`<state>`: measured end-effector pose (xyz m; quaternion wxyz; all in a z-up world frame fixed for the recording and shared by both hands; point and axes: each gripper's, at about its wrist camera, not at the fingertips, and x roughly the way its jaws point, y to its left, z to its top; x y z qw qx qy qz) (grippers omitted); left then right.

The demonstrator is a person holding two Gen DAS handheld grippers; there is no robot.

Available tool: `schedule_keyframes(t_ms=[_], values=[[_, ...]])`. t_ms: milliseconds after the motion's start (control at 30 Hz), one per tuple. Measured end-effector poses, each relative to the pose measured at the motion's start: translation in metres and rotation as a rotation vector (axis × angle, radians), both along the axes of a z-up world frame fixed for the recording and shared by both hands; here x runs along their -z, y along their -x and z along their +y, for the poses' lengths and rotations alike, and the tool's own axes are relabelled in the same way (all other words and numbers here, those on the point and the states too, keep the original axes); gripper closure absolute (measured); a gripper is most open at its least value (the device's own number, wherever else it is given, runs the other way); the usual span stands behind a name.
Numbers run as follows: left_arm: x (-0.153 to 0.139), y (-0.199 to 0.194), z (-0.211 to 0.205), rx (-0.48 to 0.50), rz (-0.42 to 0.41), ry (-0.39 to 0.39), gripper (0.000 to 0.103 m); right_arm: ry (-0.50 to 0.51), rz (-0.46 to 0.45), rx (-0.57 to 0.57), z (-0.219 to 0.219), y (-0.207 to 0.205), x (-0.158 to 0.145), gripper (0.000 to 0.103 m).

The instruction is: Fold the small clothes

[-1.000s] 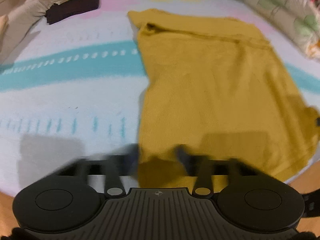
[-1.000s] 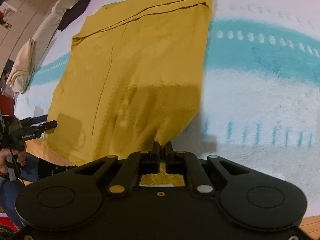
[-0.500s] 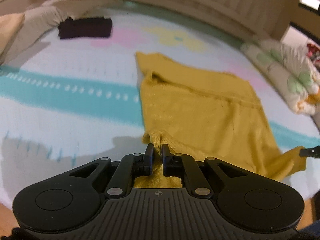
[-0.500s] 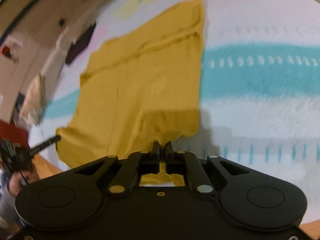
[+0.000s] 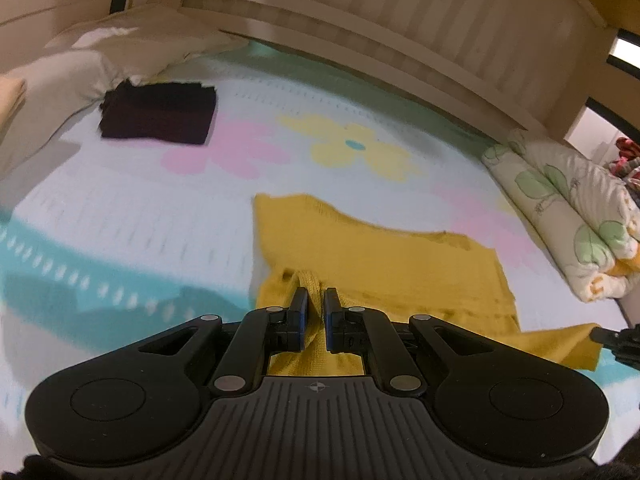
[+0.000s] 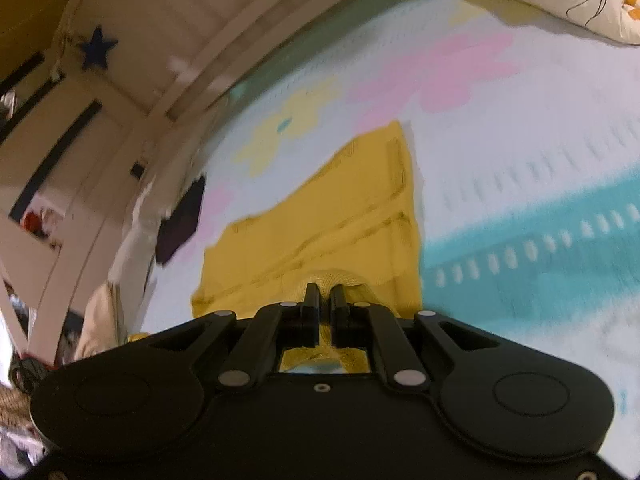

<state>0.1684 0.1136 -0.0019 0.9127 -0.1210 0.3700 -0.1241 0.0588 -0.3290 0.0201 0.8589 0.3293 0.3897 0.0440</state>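
A mustard-yellow knitted garment [image 5: 380, 252] lies on the flower-patterned bedspread [image 5: 120, 216], its near edge raised off the bed. My left gripper [image 5: 316, 294] is shut on the near left corner of that edge, with fabric bunched between the pads. In the right wrist view the same yellow garment [image 6: 340, 216] runs away from my right gripper [image 6: 325, 290], which is shut on the near right corner. The tip of the right gripper [image 5: 612, 338] shows at the left view's right edge, next to the lifted corner.
A folded dark garment [image 5: 158, 114] sits at the far left of the bed beside a cream pillow [image 5: 80, 60]. A leaf-printed duvet [image 5: 576, 220] lies rolled along the right side. A pale slatted headboard [image 5: 400, 28] bounds the far end.
The left gripper closed on the garment's near corner. Both grippers then rose and carried the near edge toward the far end, so the garment looks shorter and more of the bed shows.
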Motion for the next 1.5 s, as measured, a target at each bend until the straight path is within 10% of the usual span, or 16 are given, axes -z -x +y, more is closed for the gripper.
schedule_keyframes(t_ms=[433,633,1033,1100,1167,1500], values=[[0.017,-0.07,-0.003,0.005,0.06,-0.04,0.1,0.006,0.035,0.116,-0.016,-0.084,0.034,0.091],[0.045,-0.05,0.0,0.077,0.172,-0.051,0.07,0.07,0.089,0.085,-0.013,-0.095,0.053,0.091],[0.081,-0.032,-0.006,0.105,0.303,-0.09,0.056,0.046,0.085,0.089,-0.016,-0.087,0.052,0.091],[0.087,-0.034,-0.009,0.138,0.337,-0.076,0.059,0.049,0.088,0.088,-0.015,-0.088,0.052,0.091],[0.088,-0.033,-0.009,0.144,0.342,-0.07,0.089,0.049,0.091,0.087,-0.015,-0.088,0.052,0.091],[0.043,-0.045,-0.003,0.108,0.184,0.055,0.091,0.023,0.062,0.107,-0.018,-0.088,0.047,0.091]])
